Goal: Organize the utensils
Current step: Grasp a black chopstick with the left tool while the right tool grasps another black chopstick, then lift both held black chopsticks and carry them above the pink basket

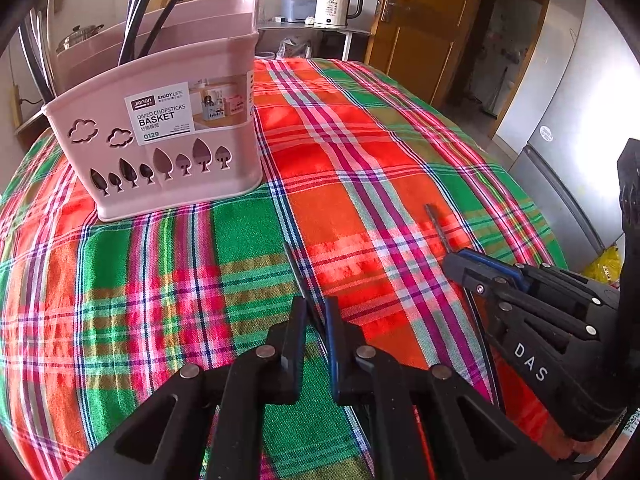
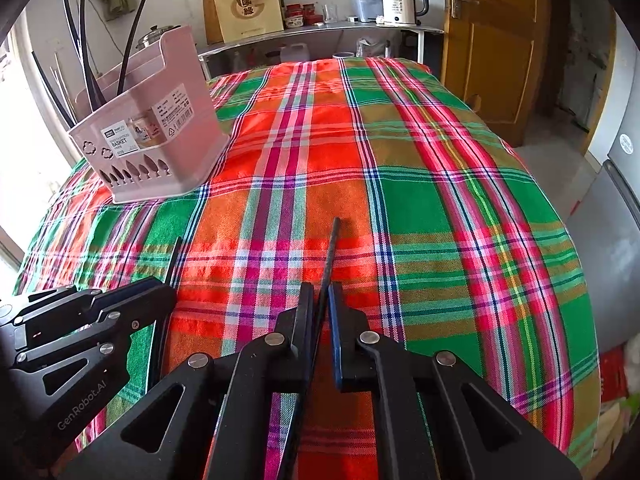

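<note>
Domestic room, kitchen-dining use: table [image 2: 400,168] under plaid cloth at centre, metal shelf [image 2: 320,30] at top centre bearing electric kettle [image 2: 402,2] and jars [image 2: 298,14], lidded steel pot [image 2: 154,36] upper left, wooden door [image 2: 492,40] upper right, refrigerator [image 2: 612,216] at right edge.

A desk is carrying everything here, and a plaid cloth [image 2: 400,168] in red, green, orange and pink is covering its whole top, draping over the rounded edges. A pink divided chopsticks basket [image 1: 168,136] is standing upright on the cloth toward the far left corner, with cloud and tree cutouts in its front wall and dark chopsticks [image 2: 132,32] sticking up out of its compartments. The rest of the cloth is lying flat and smooth.
</note>
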